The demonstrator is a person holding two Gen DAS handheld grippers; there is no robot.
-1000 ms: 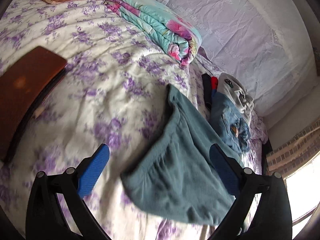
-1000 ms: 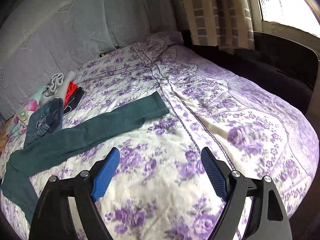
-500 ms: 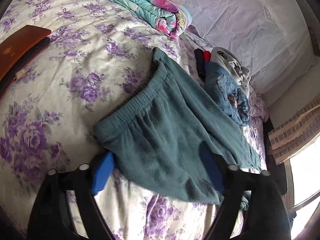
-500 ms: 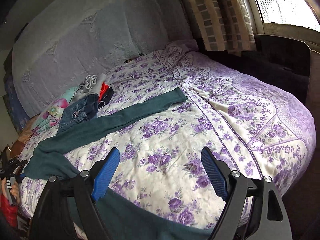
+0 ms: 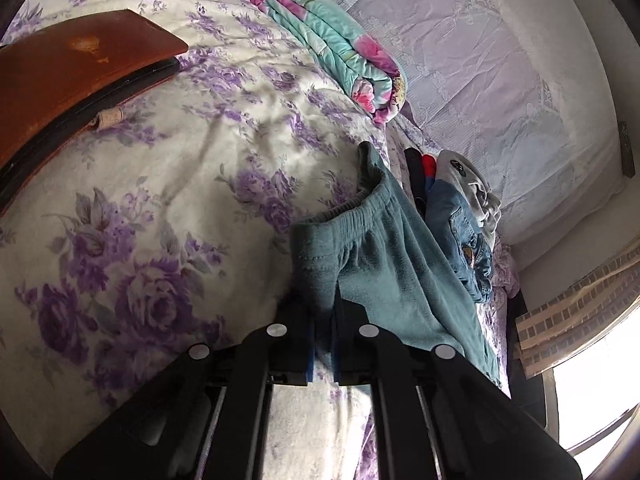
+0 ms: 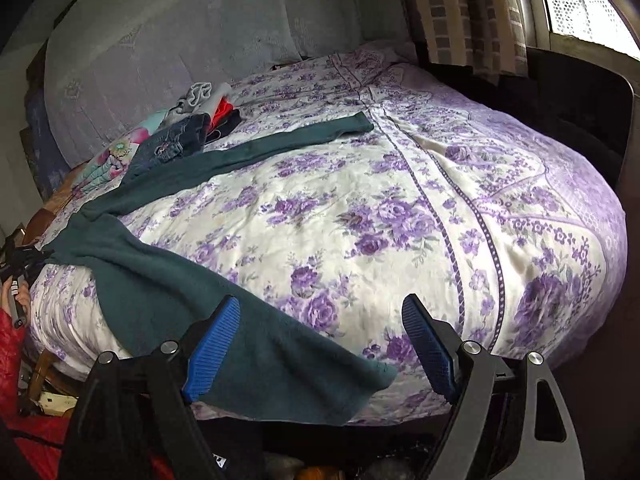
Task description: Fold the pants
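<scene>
Teal fleece pants point(image 6: 168, 280) lie spread on the purple floral bedspread point(image 6: 360, 208), one leg stretched toward the headboard, the other hanging over the bed's near edge. My left gripper point(image 5: 322, 328) is shut on the pants' elastic waistband point(image 5: 320, 256) at its corner. The left gripper also shows at the far left of the right wrist view point(image 6: 16, 264). My right gripper point(image 6: 320, 344) is open, just above the hem of the near leg point(image 6: 360, 384), its left fingertip point(image 6: 216, 340) over the fabric.
A pile of clothes with blue jeans point(image 5: 460, 232) lies beside the pants. A folded floral quilt point(image 5: 332, 48) sits farther back. A brown wooden board point(image 5: 68, 72) lies at the bed's left edge. Headboard point(image 6: 180, 40) behind, window and curtain point(image 6: 472, 12) on the right.
My left gripper closed on the waistband corner, having been open around it. My right gripper moved back toward the bed's near edge, over the hanging leg hem.
</scene>
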